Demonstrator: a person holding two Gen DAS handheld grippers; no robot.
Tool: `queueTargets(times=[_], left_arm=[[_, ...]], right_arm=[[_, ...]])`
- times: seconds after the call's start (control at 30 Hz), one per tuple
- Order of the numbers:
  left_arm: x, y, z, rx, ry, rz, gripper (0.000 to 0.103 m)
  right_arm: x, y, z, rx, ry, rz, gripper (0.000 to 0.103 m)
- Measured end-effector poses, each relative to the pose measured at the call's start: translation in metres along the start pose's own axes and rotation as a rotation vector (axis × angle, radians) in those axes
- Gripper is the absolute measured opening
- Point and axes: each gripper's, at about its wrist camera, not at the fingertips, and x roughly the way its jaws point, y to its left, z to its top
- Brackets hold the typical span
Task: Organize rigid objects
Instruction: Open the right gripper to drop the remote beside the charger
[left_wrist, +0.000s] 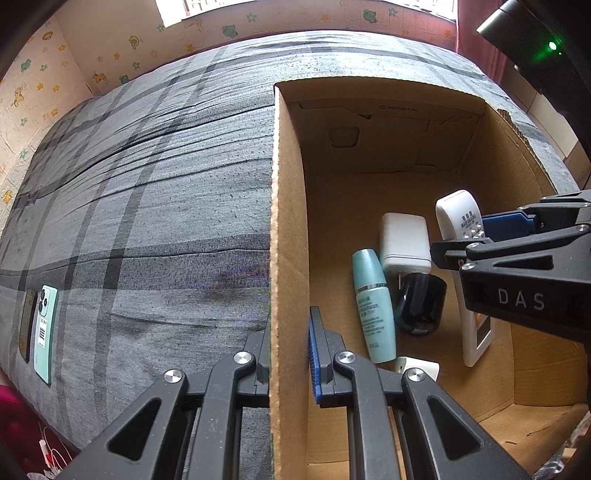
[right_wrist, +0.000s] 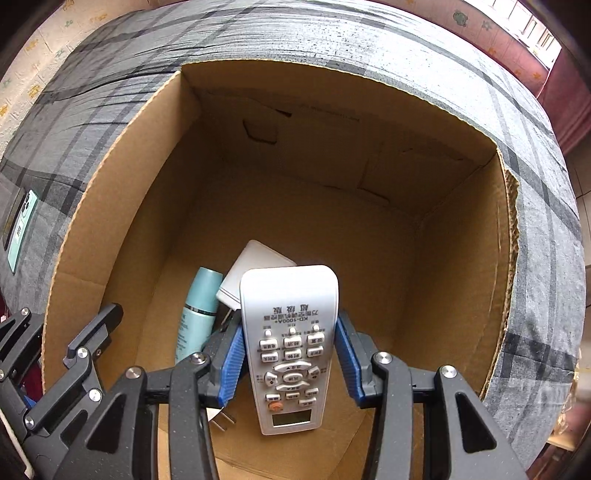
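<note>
Both tools share one build. The left tool (left_wrist: 290, 363) is matte black plastic with a fine speckled grain, its linkage arms joined by round silver pivot bolts and pierced by triangular cut-outs. Ribbed blue pads (left_wrist: 314, 363) line the inner faces of its fingers. The right tool (right_wrist: 290, 363) has the same black arms, silver bolts and ridged blue pads (right_wrist: 231, 363). Seen from the left wrist, its side carries pale raised letters reading "DAS", with small screws at the joints.
</note>
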Motion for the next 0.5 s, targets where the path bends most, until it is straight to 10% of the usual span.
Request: queueTargets(times=[0.27,0.5], left_arm=[[0.0,0.001,0.001,-0.001,0.0,-0.004,0.015],[0.0,0.002,0.001,-0.003,0.0,-0.001,0.015]], right_arm=[[0.001,0.0,0.005,-0.009,-0.005,0.004,0.052],[-0.022,0.002,-0.002,-0.038,-0.079,-0.031,0.083]])
